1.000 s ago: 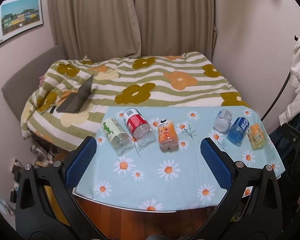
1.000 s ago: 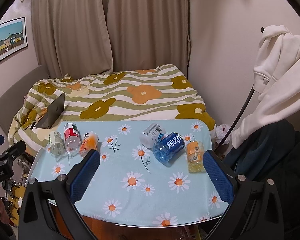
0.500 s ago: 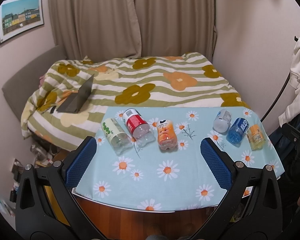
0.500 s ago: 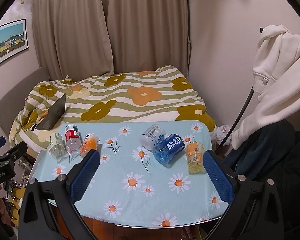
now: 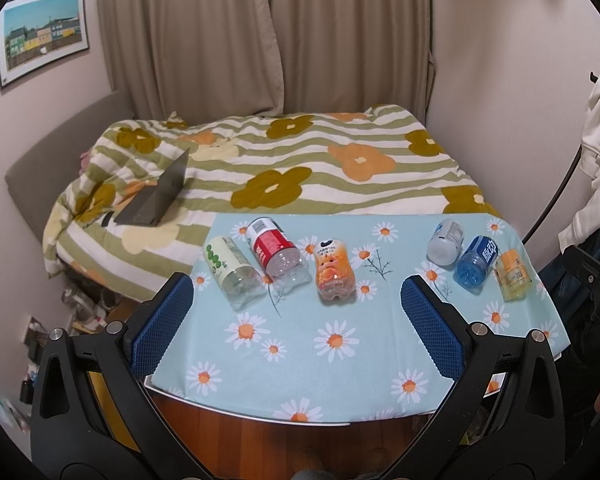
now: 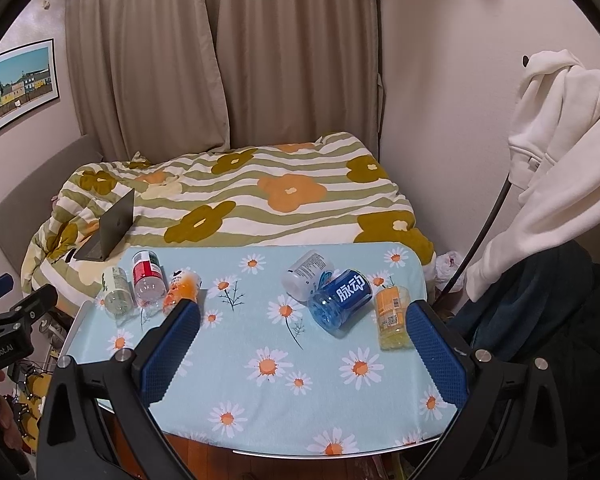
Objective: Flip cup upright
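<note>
Six cut-off bottle cups lie on their sides on a table with a blue daisy cloth [image 5: 340, 360]. At the left are a green-label cup [image 5: 230, 270], a red-label cup [image 5: 276, 250] and an orange cup [image 5: 334, 270]. At the right are a white-label cup [image 6: 308, 274], a blue cup [image 6: 340, 296] and a yellow cup [image 6: 392, 316]. My left gripper [image 5: 295, 286] hangs open over the table's near edge, facing the left group. My right gripper [image 6: 303, 308] is open too, short of the right group. Neither holds anything.
Behind the table is a bed with a flowered striped duvet [image 5: 300, 160], and a half-open laptop [image 5: 156, 200] rests on it. A white hoodie [image 6: 560, 152] and dark clothes [image 6: 540, 300] hang at the right. Clutter lies on the floor at the left [image 5: 80, 304].
Both views have drifted only slightly. The cups lie where they were, and both grippers are as wide apart as before.
</note>
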